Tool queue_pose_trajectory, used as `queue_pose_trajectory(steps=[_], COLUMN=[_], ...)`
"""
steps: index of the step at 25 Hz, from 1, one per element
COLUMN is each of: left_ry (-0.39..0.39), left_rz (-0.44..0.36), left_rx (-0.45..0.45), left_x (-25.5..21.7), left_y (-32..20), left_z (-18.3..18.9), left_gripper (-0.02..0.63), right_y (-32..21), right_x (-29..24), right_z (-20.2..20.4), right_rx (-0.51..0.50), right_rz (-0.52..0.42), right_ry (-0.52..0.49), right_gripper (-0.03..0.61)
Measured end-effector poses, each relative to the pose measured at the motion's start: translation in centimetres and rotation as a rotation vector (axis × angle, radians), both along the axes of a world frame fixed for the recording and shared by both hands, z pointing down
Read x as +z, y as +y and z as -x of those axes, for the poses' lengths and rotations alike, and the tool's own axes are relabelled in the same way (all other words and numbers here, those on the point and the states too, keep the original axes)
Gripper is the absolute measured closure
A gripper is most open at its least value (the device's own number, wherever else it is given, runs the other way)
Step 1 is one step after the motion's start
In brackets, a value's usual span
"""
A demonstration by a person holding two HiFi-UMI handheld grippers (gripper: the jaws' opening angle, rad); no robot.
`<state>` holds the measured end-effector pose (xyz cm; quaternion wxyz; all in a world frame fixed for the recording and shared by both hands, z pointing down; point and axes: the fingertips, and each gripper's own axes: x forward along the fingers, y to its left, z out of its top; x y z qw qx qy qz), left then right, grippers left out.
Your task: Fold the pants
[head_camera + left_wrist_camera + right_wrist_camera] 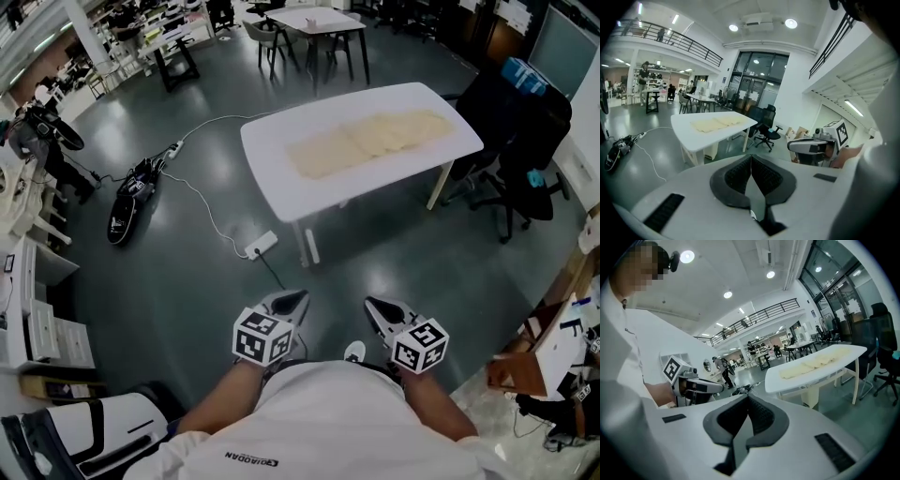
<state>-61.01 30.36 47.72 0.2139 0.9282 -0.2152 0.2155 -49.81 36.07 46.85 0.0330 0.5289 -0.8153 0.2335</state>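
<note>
Left claw (292, 300) clenched, empty | right claw (377, 306) clenched, empty | pants (367, 139) flat on table (267, 161)

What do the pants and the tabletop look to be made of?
Pants: probably a woven cloth, pale cream and matte; they lie limp and flat with soft creases. Table: smooth white top, likely laminate or plastic, with an even, faintly glossy surface.

We list: table (272, 178), one. Pants (370, 139), one pair. Grippers, two: left gripper (296, 300), right gripper (377, 307). Marker cubes, two, one per gripper. Floor bag (127, 202), one.
</note>
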Motion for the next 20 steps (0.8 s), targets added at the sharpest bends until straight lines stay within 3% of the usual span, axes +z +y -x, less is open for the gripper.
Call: queue_pose_trajectory(steps=[12,20], left_ry=[-0.021,-0.06], left_rz=[-0.027,-0.055], left_rx=[-0.011,-0.053], left_x=[-0.3,-0.4], left_y=[-1.6,-2.1], left_z=[-8.1,-11.5], left_gripper=[0.586,0.586], right_y=[-1.3,-2.1], right_x=[-0.1,0.0], right_z=[-7.3,-10.7], right_rx=[-0.017,-0.061], right_rz=[-0.029,-0.048], right_ry=[-0.024,-0.061], right_gripper=[0.56,0.56])
